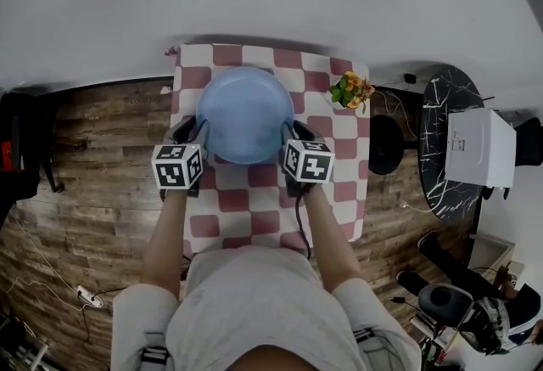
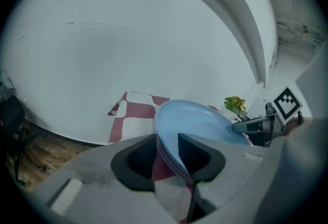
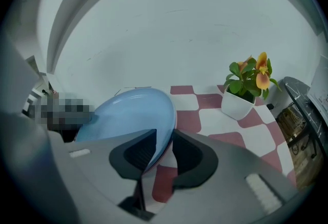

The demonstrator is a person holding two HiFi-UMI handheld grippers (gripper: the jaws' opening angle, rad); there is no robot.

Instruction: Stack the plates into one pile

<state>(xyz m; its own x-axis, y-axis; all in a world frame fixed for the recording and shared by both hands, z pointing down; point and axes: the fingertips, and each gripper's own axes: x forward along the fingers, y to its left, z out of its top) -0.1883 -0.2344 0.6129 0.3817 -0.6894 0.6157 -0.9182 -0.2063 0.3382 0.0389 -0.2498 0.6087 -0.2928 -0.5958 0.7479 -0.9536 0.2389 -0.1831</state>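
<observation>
Plates: stack of plates (image 1: pixel 244 113), blue one on top, resting on the checkered table (image 1: pixel 339 159) toward its far end.
Left gripper (image 2: pixel 166 142): jaws wide apart, stack's left rim between them, no squeeze.
Right gripper (image 3: pixel 164 137): jaws apart around the right rim; pads look clear of it, hard to confirm.
Potted plant (image 1: pixel 351 91): right of stack, apart.

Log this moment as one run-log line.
scene: plate pile, blue on top, on checkered table | left gripper: open, rim between jaws | right gripper: open, rim between jaws | plates: one pile
</observation>
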